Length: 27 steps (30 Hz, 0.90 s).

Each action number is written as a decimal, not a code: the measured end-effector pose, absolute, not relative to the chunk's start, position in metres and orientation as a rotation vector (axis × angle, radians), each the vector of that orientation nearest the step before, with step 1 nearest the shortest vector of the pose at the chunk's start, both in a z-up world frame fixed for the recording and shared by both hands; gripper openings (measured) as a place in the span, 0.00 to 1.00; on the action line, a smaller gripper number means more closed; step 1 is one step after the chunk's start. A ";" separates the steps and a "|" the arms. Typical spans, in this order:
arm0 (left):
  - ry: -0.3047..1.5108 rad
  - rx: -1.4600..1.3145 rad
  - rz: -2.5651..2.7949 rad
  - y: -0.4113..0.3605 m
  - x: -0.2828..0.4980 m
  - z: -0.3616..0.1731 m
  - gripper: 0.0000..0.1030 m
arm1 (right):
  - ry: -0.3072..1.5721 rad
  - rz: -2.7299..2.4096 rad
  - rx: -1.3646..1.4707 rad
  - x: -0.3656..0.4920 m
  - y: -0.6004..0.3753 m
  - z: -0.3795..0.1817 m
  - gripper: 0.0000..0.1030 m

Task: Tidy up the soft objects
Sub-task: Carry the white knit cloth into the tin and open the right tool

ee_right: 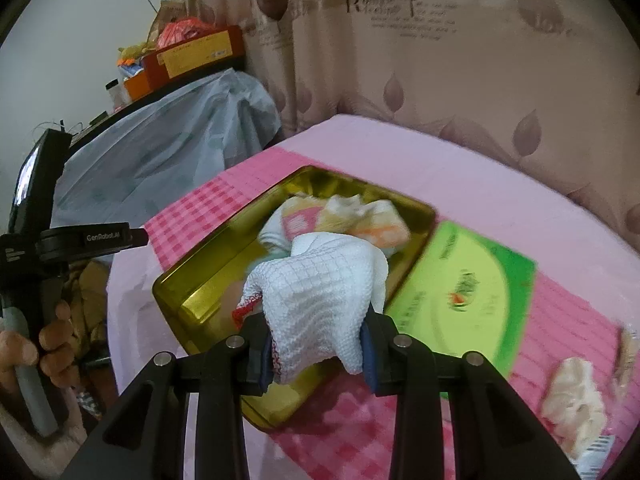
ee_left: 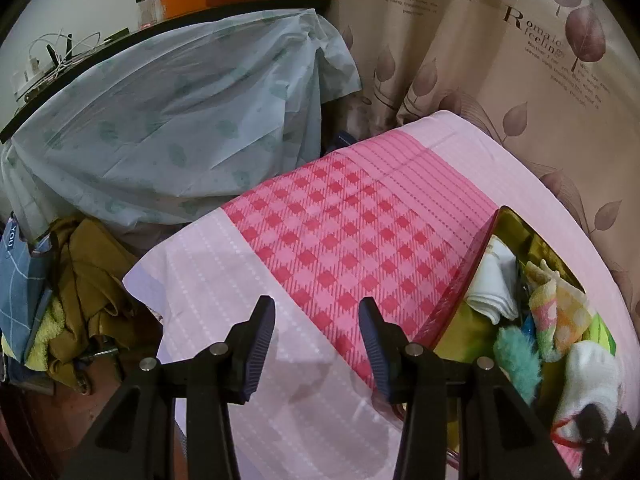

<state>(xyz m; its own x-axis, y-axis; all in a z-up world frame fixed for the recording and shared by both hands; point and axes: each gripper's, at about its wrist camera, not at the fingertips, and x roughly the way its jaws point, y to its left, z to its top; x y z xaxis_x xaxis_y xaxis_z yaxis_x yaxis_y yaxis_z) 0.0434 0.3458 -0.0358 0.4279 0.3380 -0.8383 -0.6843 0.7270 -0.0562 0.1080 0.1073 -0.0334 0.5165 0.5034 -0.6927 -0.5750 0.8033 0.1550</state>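
Soft cloth: my right gripper [ee_right: 318, 350] clamps a white waffle cloth [ee_right: 320, 292] above the gold tin's [ee_right: 192, 292] near edge.
Right view surroundings: green lid [ee_right: 464, 292] lies just beside the tin on the pink bedspread [ee_right: 480, 192]; a cream rag [ee_right: 576, 400] sits near the bed's right edge.
Left view: my left gripper [ee_left: 316, 334] hangs open over the bedspread [ee_left: 344, 232].
In the way: the tin's red wall [ee_left: 452, 296] beside my right finger, socks [ee_left: 560, 312] inside.

Left tongs [ee_left: 317, 322] apart; right tongs [ee_right: 318, 346] clamped
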 end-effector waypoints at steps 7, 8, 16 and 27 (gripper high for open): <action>0.923 -0.428 0.661 0.345 0.043 -0.036 0.43 | 0.828 0.653 -0.129 0.114 0.129 -0.051 0.30; 0.924 -0.426 0.659 0.345 0.044 -0.036 0.43 | 0.829 0.651 -0.127 0.116 0.130 -0.052 0.30; 0.922 -0.396 0.661 0.344 0.043 -0.035 0.43 | 0.821 0.639 -0.145 0.122 0.148 -0.060 0.32; 0.924 -0.384 0.655 0.342 0.044 -0.033 0.43 | 0.804 0.629 -0.125 0.108 0.142 -0.058 0.66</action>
